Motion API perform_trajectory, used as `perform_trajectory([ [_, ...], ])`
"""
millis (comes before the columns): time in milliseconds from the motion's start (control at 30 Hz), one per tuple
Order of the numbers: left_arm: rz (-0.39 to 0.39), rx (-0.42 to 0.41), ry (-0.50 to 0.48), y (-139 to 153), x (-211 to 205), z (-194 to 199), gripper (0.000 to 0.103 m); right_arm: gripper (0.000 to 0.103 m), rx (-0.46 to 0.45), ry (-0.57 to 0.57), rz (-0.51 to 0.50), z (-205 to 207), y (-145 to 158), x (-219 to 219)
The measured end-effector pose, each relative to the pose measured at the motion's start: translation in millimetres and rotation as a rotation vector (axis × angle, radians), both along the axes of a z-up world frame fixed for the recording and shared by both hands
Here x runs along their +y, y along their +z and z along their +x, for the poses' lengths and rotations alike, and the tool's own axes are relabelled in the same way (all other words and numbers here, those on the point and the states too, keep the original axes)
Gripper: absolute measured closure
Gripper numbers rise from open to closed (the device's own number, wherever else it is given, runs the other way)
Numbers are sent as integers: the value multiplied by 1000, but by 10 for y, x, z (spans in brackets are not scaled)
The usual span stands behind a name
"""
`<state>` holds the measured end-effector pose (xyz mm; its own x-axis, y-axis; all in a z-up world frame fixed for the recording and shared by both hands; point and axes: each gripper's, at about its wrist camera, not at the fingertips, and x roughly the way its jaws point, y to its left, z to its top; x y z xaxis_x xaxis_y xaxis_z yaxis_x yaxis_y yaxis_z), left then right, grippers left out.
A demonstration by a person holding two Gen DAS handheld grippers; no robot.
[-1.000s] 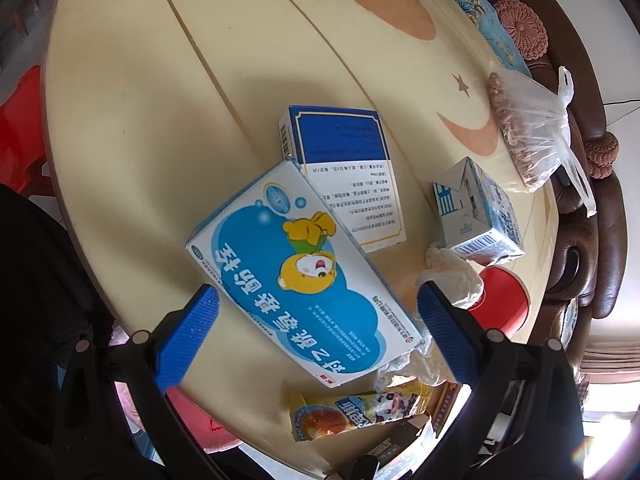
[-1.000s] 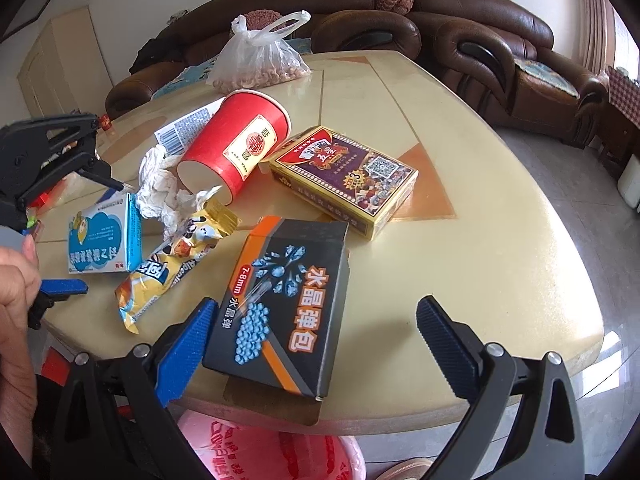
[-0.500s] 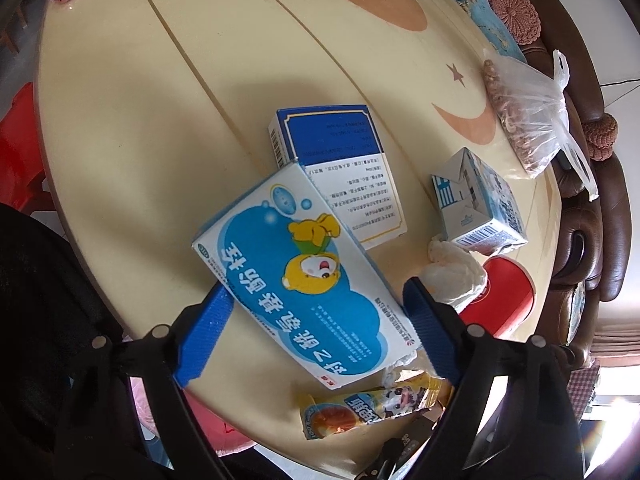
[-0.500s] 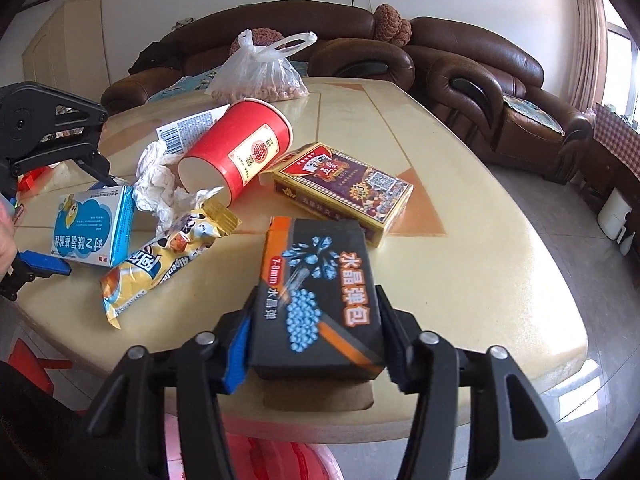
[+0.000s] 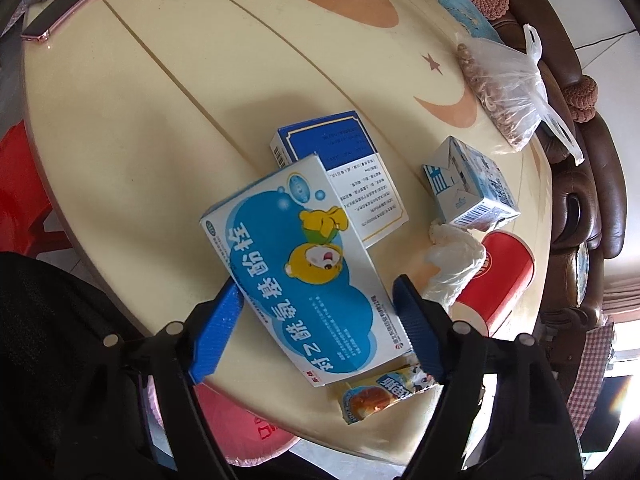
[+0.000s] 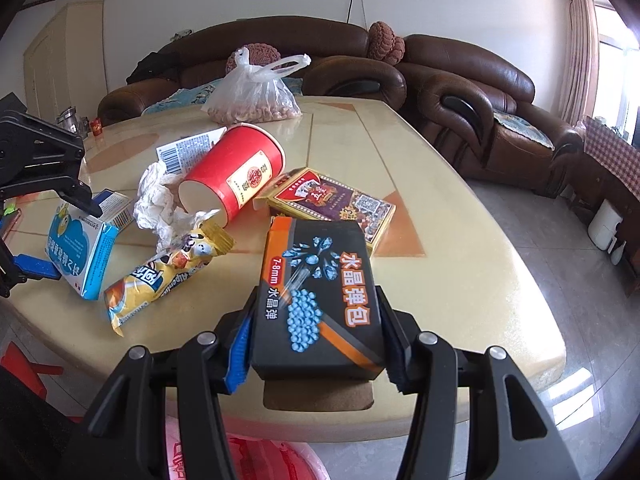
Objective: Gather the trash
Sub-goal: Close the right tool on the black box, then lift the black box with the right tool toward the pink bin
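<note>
My left gripper (image 5: 316, 320) is shut on the blue-and-white bear box (image 5: 304, 264), its pads on both long sides; the box is tilted off the table. It also shows in the right wrist view (image 6: 80, 252). My right gripper (image 6: 316, 344) is shut on the black box with blue beads (image 6: 316, 292) at the table's near edge. On the table lie a yellow snack wrapper (image 6: 168, 276), crumpled tissue (image 6: 160, 208), a tipped red paper cup (image 6: 236, 172), a red-gold box (image 6: 332, 204), a blue-and-white medicine box (image 5: 344, 172) and a small milk carton (image 5: 468, 184).
A plastic bag of nuts (image 6: 256, 96) sits at the far side of the cream table (image 6: 460, 260). A phone (image 5: 76, 4) lies at the far left. A red bag-lined bin (image 6: 256, 460) stands below the near edge. Brown sofas (image 6: 480, 92) ring the table.
Both grippers closed from wide open. The left one now clamps the bear box, which has tilted up. The right one moved forward and clamped the black box.
</note>
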<state>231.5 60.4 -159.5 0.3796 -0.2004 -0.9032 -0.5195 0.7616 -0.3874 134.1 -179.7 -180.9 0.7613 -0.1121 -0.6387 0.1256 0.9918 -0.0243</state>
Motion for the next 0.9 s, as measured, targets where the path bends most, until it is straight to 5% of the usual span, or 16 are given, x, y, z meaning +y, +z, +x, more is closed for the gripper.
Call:
perform_trajectory([
  [900, 244, -215, -284, 708, 2, -641, 29, 51, -112, -9, -76, -406, 789, 223],
])
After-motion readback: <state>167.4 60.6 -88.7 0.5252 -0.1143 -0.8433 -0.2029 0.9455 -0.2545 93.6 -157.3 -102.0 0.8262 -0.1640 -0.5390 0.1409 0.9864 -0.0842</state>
